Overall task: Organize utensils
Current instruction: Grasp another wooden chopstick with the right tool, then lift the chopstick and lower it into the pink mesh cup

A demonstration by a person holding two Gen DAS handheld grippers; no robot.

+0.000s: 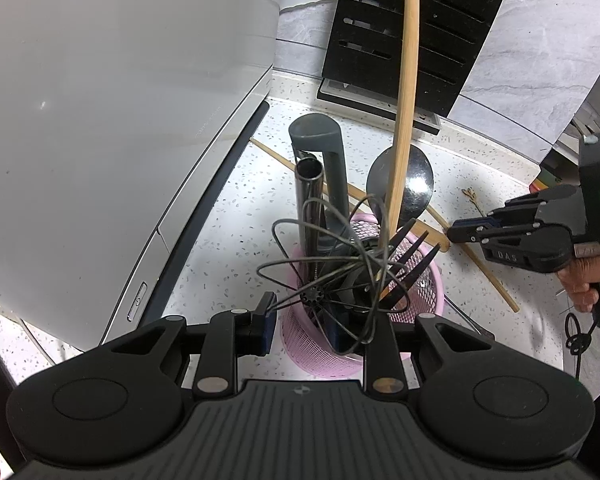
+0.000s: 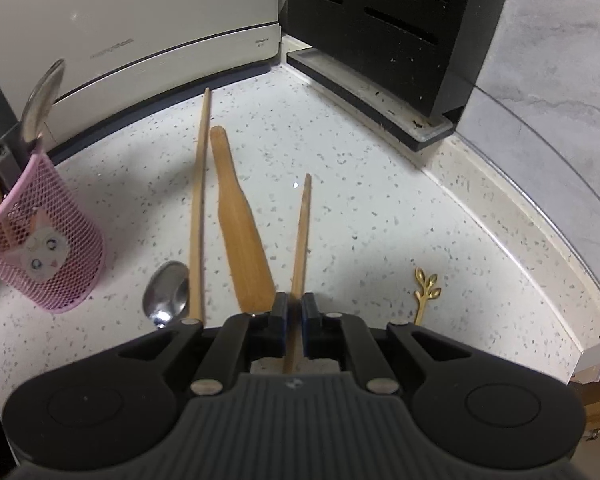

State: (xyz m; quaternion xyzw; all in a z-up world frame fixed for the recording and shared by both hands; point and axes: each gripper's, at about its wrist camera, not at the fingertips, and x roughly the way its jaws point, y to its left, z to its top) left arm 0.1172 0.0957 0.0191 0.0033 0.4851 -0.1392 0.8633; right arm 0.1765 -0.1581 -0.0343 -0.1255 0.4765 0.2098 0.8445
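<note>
Pinching a thin wooden chopstick (image 2: pixel 302 240) near its thick end, your right gripper (image 2: pixel 295 312) is closed on it above the counter (image 2: pixel 380 200). It looks light, stiff and apt to swivel. The left gripper (image 1: pixel 320 320) steadies the crowded pink basket (image 1: pixel 428 280), jaws part open around its rim; whisk (image 1: pixel 332 256) wires block entry.

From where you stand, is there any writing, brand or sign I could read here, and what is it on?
"DAS": raised letters on the right tongs.
Grey brand name on the white appliance: too blurred to read.
Small dark mark by the appliance's corner: too small to read.
Cat face, no words: on the pink basket.
Power symbol: on the appliance's button.
</note>
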